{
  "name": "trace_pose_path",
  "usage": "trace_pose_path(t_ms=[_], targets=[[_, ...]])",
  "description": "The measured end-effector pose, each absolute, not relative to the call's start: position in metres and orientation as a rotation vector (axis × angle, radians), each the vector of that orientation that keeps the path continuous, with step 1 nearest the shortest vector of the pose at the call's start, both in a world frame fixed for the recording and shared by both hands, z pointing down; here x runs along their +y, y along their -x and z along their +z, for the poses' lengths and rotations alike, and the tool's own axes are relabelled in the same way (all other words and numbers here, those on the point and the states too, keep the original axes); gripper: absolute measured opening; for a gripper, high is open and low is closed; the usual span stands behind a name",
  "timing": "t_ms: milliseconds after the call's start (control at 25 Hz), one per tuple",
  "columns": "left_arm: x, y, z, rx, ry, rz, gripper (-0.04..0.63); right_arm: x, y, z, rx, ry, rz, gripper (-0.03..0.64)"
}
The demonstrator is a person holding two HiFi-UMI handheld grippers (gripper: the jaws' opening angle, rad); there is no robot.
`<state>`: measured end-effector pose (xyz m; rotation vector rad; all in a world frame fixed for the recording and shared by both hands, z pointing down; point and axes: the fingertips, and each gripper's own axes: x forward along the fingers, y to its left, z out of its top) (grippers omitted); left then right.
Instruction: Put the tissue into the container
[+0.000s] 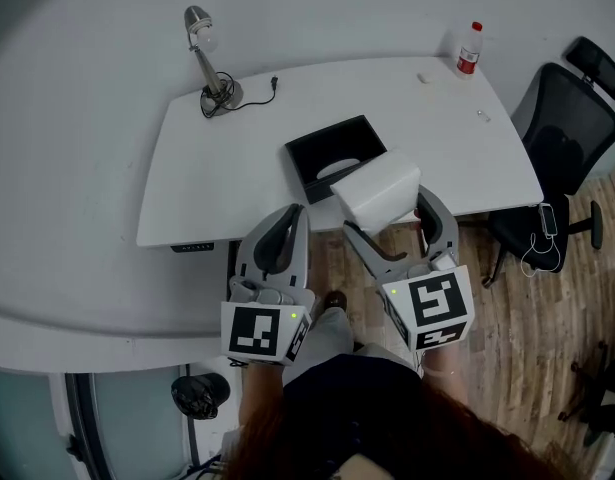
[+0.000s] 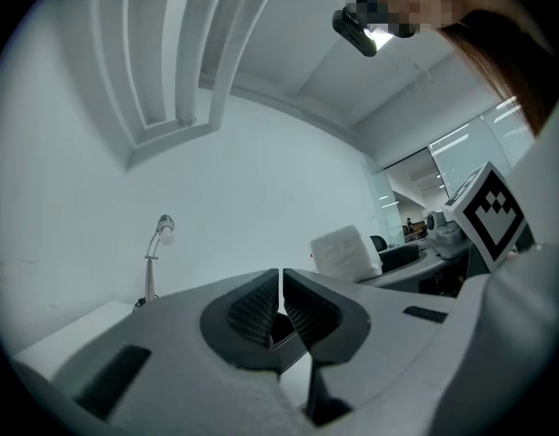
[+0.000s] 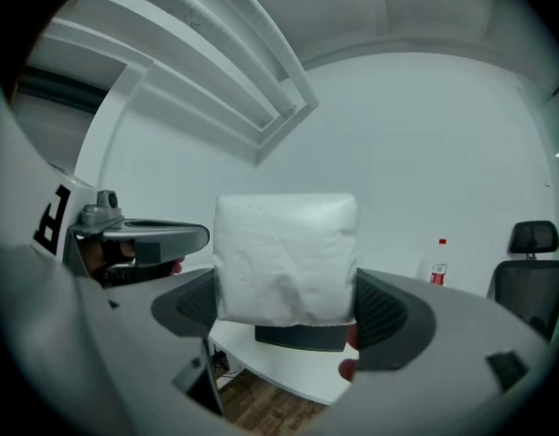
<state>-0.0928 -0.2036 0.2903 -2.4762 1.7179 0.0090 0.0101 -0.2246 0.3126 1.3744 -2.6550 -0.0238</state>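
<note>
one white tissue block [image 3: 285, 258] is clamped between the spread jaws of the right gripper [image 1: 389, 215] and held in the air just beside the near corner of the black container [image 1: 327, 134] on the table [image 1: 217, 168]. the left gripper [image 2: 280, 305] is pressed together on nothing. the block is best carried forward over the opening, lowered level inside, and only then released.
</note>
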Motion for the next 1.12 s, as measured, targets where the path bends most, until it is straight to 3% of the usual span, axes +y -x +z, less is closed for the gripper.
trace_pose_path(t_ms=[1120], targets=[[-0.314,0.136,0.298,1.709,2.587,0.103,0.037,-0.331,0.028,0.342,-2.486,-1.388,0.054,0.442]])
